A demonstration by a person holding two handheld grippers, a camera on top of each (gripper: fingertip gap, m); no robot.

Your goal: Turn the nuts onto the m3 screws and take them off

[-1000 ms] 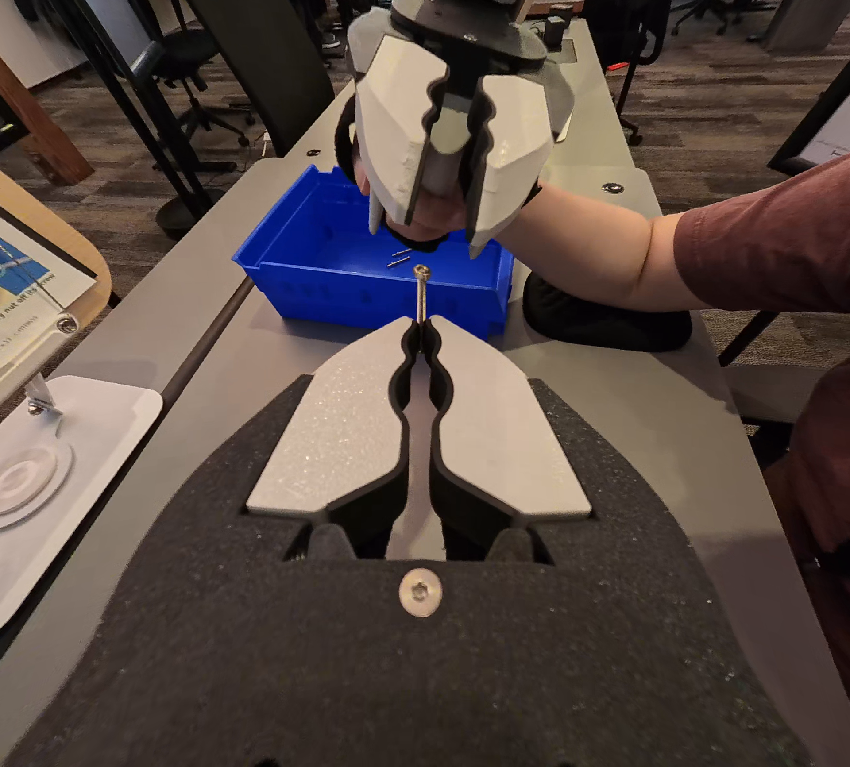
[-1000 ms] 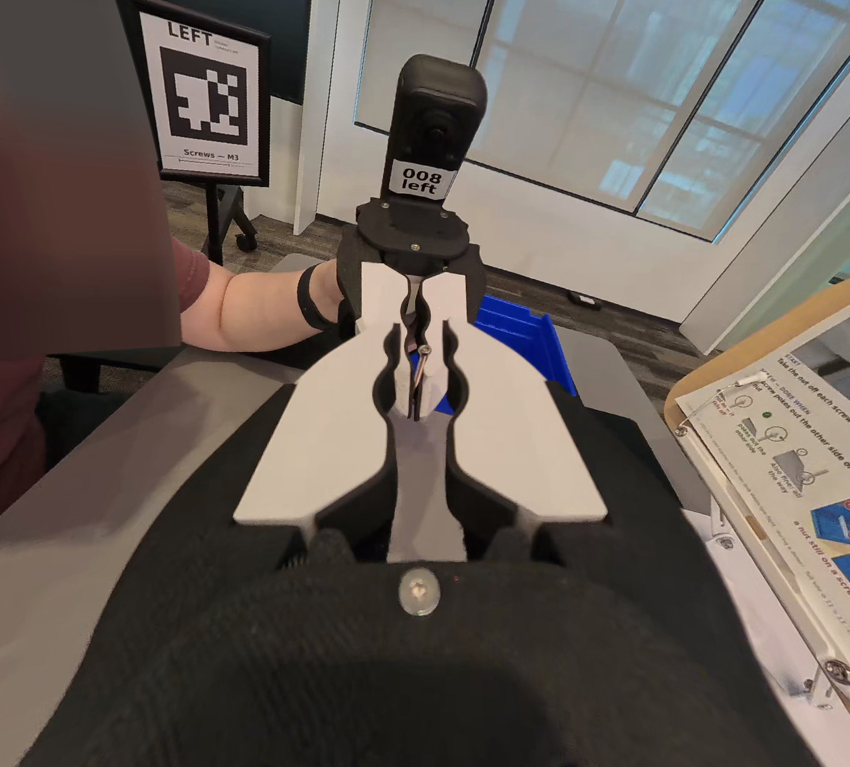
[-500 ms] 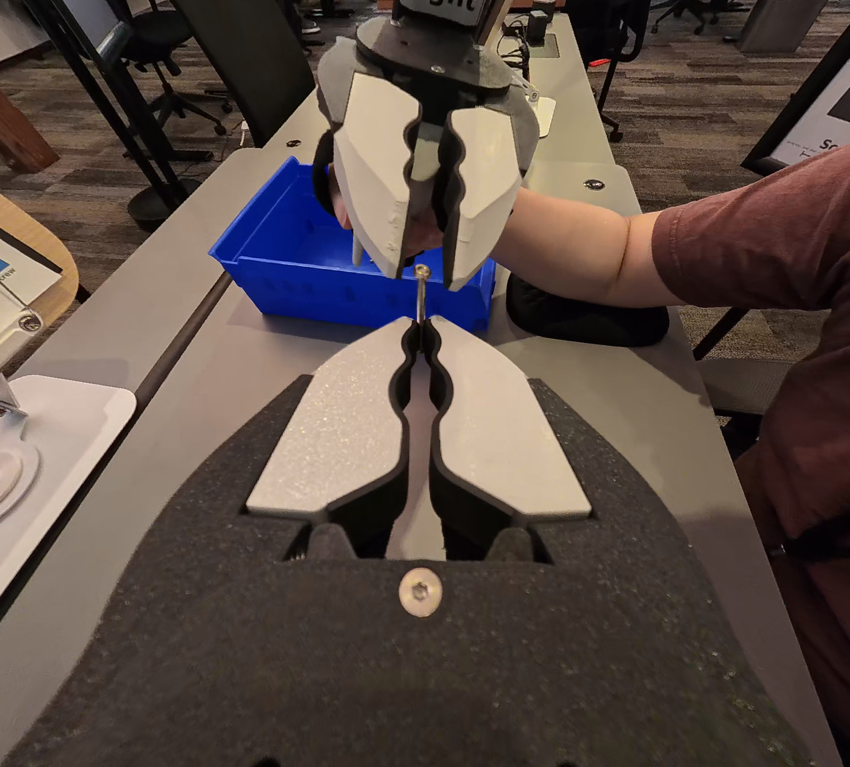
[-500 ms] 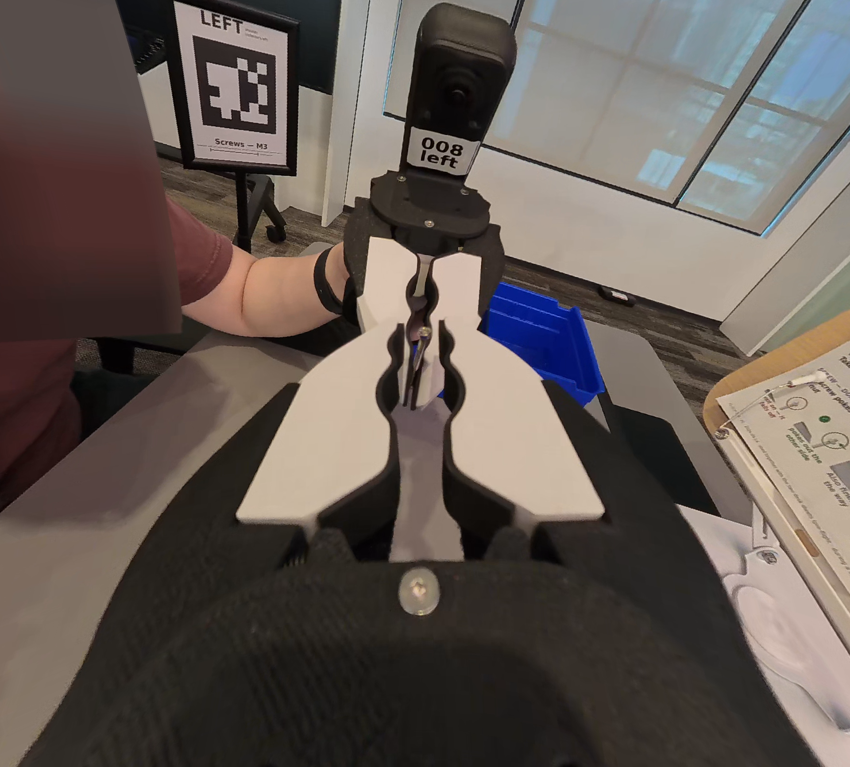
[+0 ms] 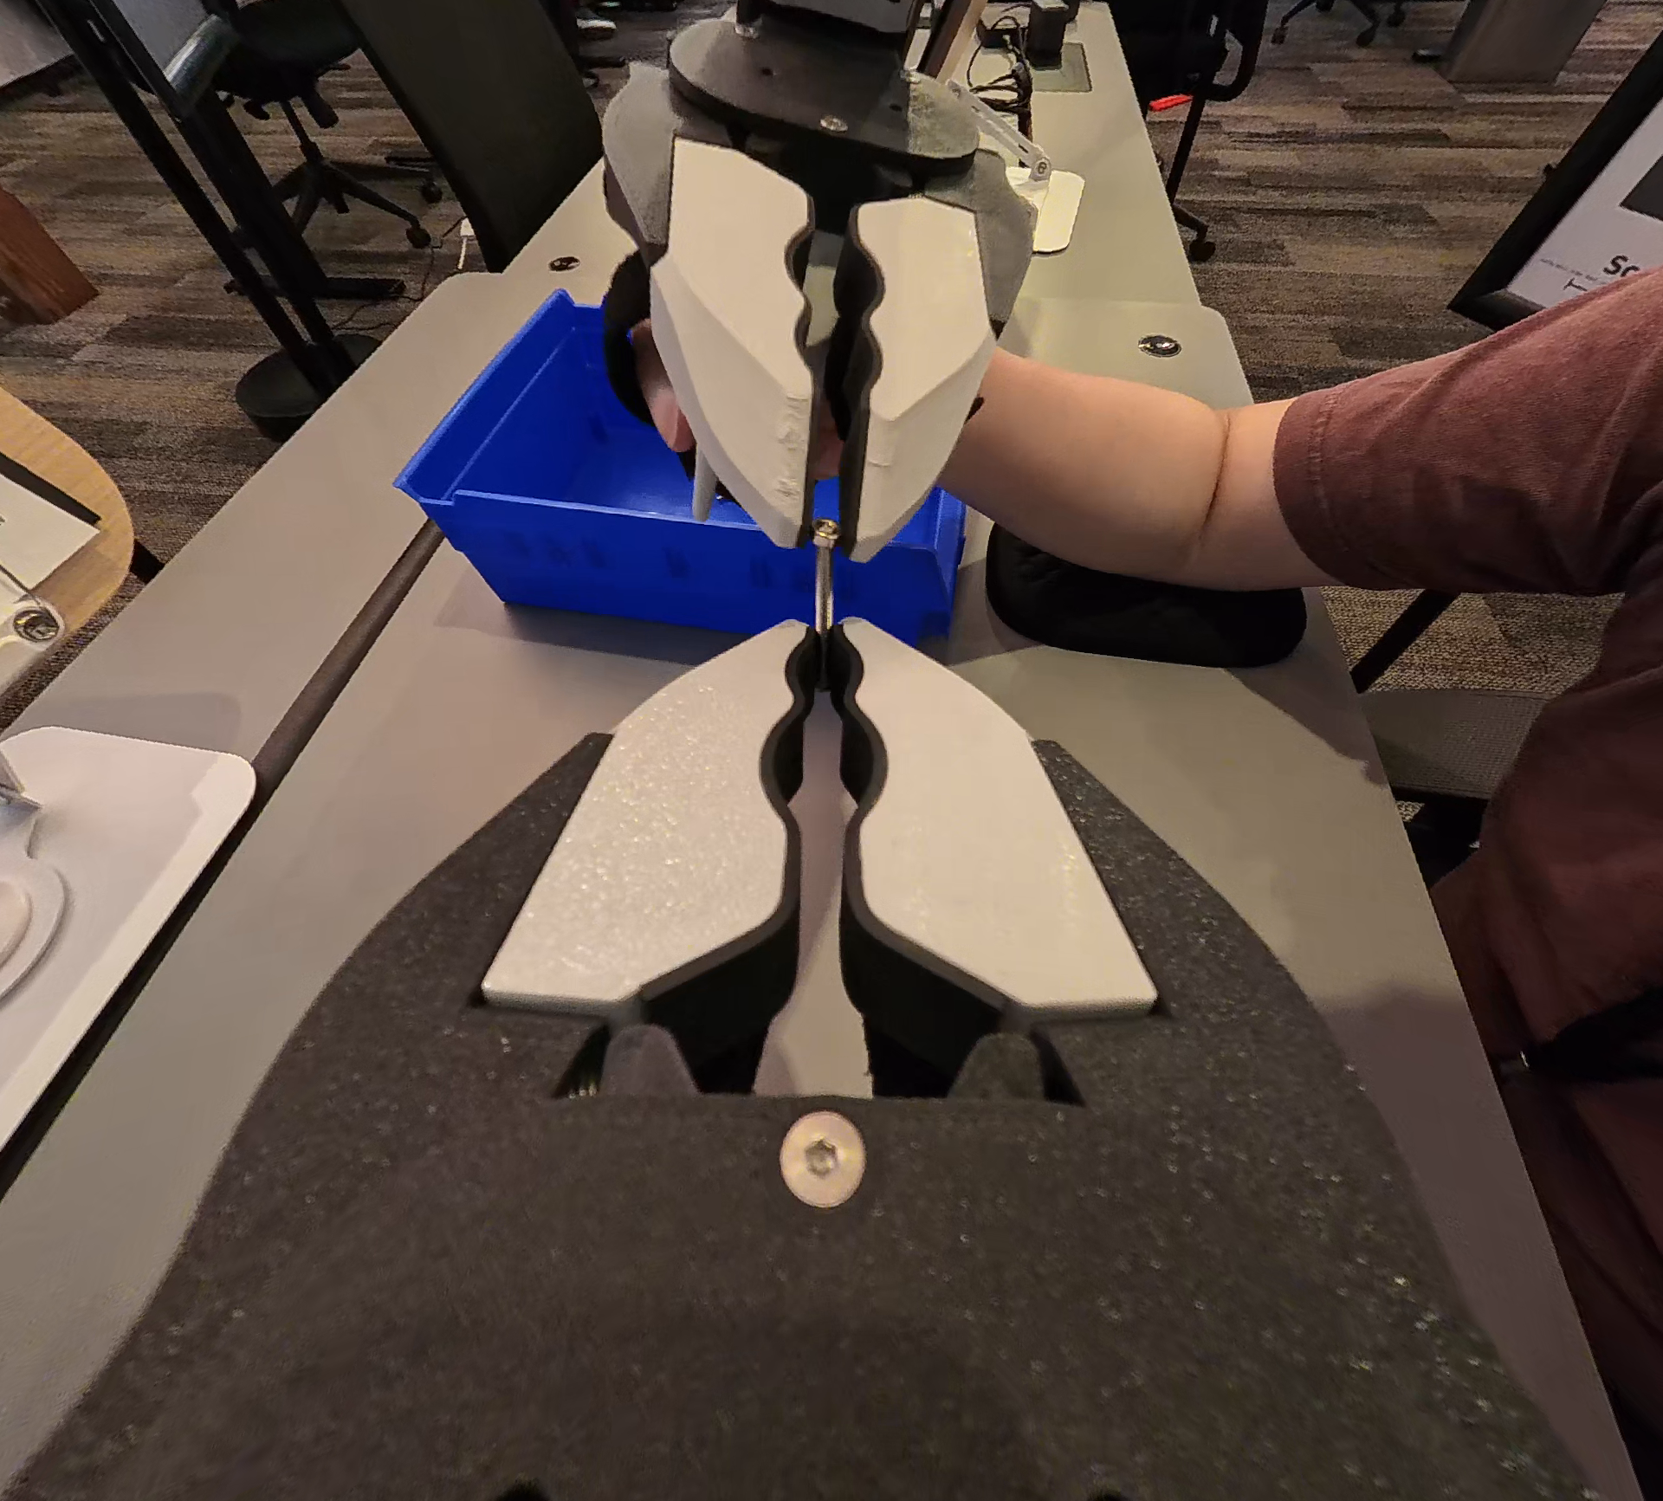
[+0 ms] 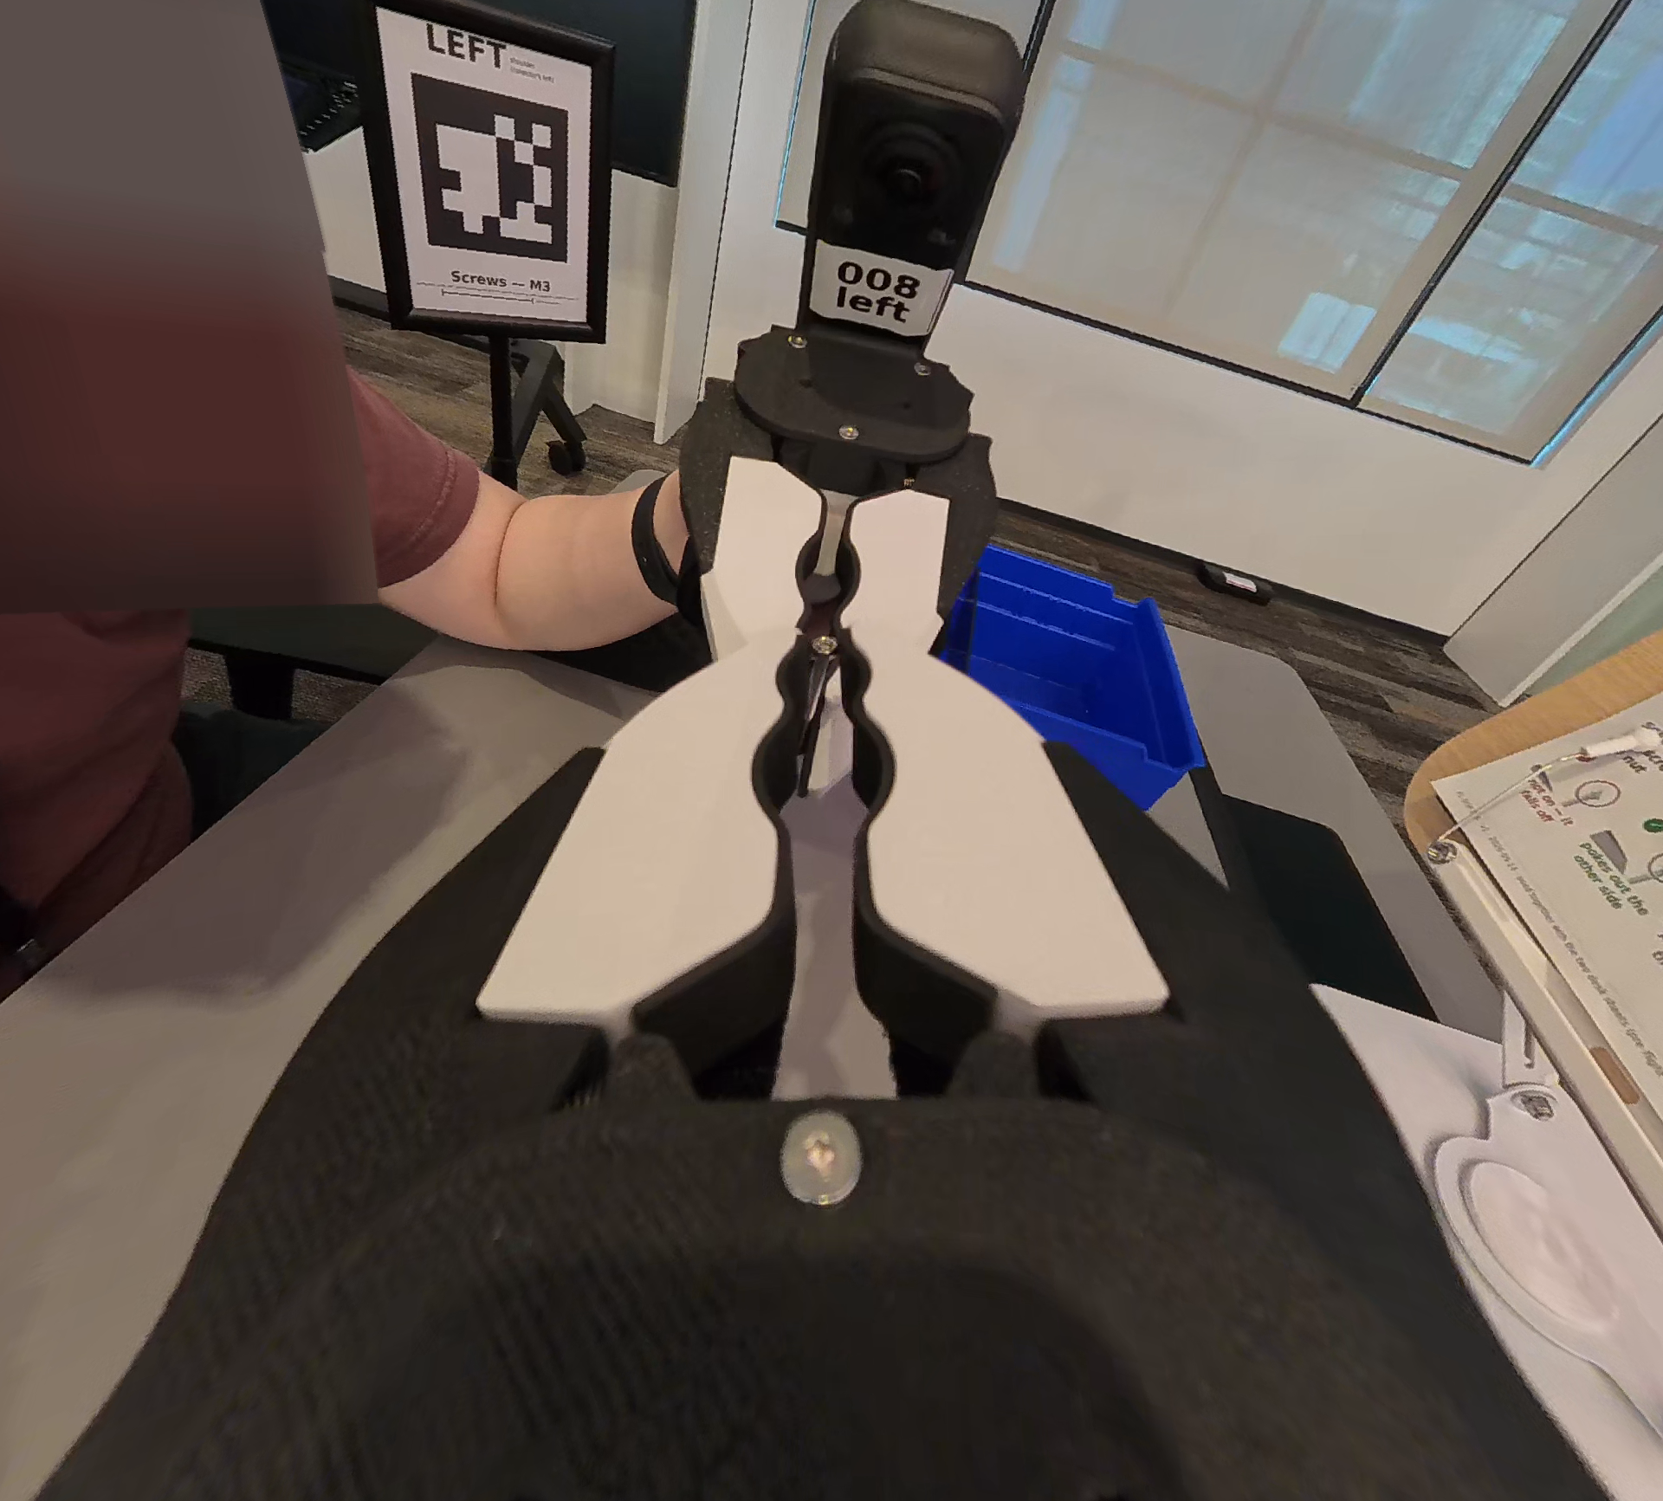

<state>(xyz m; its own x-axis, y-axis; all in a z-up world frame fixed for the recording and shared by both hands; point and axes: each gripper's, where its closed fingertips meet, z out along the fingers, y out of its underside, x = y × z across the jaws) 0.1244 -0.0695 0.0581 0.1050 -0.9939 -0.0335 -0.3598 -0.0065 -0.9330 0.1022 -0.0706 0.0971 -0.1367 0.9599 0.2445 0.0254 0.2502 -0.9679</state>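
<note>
Spanning both views, the grey worktop (image 5: pixel 1125 783) carries everything noted. A blue bin (image 5: pixel 576 522) sits on it beyond the tools, its near wall just behind the meeting point in the left wrist view; in the right wrist view the same bin (image 6: pixel 1071 648) shows to the right of the far tool. A black pad (image 5: pixel 1143 612) lies on the worktop to the right of the bin, under the person's forearm (image 5: pixel 1107 468). A white base plate (image 5: pixel 108 828) rests at the left edge of that view, and a printed instruction sheet (image 6: pixel 1566 855) lies at the right edge of the other. A framed marker sign (image 6: pixel 490 162) stands on the floor behind the worktop.

The left tool (image 5: pixel 822 634) has its fingers drawn together, clamped on the lower shank of an m3 screw (image 5: pixel 822 585), which stands upright above the tips. The right tool (image 5: pixel 823 535) points down onto it, fingers narrowed around the screw's upper end, where a small metal head or nut (image 5: pixel 825 529) shows between the tips; which of the two it is cannot be told. In the right wrist view the right tool (image 6: pixel 823 634) meets the left tool (image 6: pixel 823 603) tip to tip, with the small metal part (image 6: pixel 822 642) seated between the near fingertips.
</note>
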